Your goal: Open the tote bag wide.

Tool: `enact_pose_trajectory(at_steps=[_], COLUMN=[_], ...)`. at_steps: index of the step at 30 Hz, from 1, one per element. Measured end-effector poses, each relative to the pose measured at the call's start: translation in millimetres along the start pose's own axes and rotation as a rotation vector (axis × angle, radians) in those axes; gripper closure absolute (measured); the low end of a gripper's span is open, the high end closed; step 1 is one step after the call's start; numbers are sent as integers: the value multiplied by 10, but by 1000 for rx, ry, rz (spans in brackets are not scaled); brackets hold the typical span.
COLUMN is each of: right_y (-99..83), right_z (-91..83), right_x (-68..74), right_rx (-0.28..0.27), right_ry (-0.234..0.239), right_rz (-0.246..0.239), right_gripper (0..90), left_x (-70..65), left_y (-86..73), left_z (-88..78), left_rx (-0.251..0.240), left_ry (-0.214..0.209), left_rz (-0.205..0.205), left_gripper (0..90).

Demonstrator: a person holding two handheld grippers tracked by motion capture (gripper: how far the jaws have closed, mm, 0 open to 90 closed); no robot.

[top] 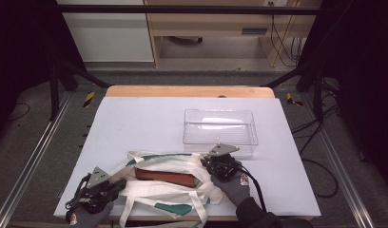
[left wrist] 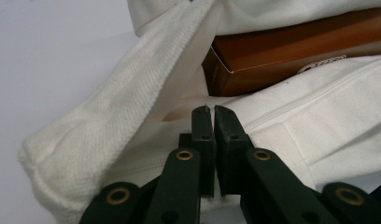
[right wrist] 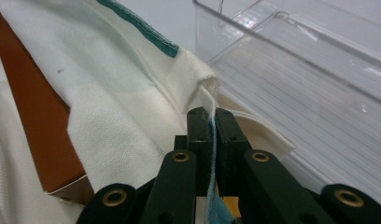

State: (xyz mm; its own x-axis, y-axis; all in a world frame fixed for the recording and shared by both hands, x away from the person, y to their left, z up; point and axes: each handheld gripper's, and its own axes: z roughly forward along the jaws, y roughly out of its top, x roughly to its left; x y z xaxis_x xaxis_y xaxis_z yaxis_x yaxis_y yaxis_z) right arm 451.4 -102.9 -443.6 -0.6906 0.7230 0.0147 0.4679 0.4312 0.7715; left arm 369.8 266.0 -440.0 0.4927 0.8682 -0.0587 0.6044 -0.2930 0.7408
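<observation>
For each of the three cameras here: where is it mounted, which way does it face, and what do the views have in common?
High view: above the near table edge, looking forward and down on the white table, clear bin and cloth bag; gloved hands hold the left gripper and right gripper.
Left gripper view: rides the left gripper, shut on bag cloth, facing the brown box.
Right gripper view: rides the right gripper, shut on the bag's edge beside the bin.
Shared: bag and box.

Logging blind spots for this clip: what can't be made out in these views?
- Brown box, high view: most of it is covered by the white tote bag.
- Left gripper, left gripper view: jaws are shut at the bag, but whether cloth is pinched between them is unclear.
- Clear bin, right gripper view: cut off by the top and right edges.
- Print on the box, left gripper view: hidden by bag fabric.
</observation>
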Motion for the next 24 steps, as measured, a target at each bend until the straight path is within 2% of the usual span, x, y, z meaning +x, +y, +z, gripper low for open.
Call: enact_pose_trajectory(at_steps=[2, 3, 6, 10, 12, 14, 16, 19, 21, 24], right_y=[-13, 0, 69, 167, 177, 146, 110, 85, 78, 78], right_z=[4, -24, -199, -471, -512, -469, -377, -264, -214, -158], right_x=[-1, -4, -6, 100, 181, 262, 313, 333, 359, 403], right_rx=[-1, -7, -82, -174, -179, -165, -140, -123, -116, -106], right_ry=[1, -2, 9, 50, 78, 105, 109, 116, 114, 106], right_rz=[6, 11, 26, -15, -38, -55, -74, -67, -80, -98], right_gripper=[850, 814, 690, 634, 629, 621, 607, 561, 530, 538], left_x=[-4, -4, 5, 18, 25, 31, 35, 57, 82, 108], left_y=[5, 8, 31, 114, 175, 232, 269, 268, 242, 209], left_z=[1, 0, -25, -66, -88, -95, -74, -29, -10, 15], left_rx=[-5, -11, -38, -89, -119, -140, -146, -146, -146, -131], left_ry=[-6, -10, -34, -27, -11, 4, 27, 48, 48, 47], left_rz=[3, 4, -13, -20, -17, -13, 4, 15, 5, -1], left_gripper=[869, 866, 866, 876, 879, 885, 890, 899, 900, 900])
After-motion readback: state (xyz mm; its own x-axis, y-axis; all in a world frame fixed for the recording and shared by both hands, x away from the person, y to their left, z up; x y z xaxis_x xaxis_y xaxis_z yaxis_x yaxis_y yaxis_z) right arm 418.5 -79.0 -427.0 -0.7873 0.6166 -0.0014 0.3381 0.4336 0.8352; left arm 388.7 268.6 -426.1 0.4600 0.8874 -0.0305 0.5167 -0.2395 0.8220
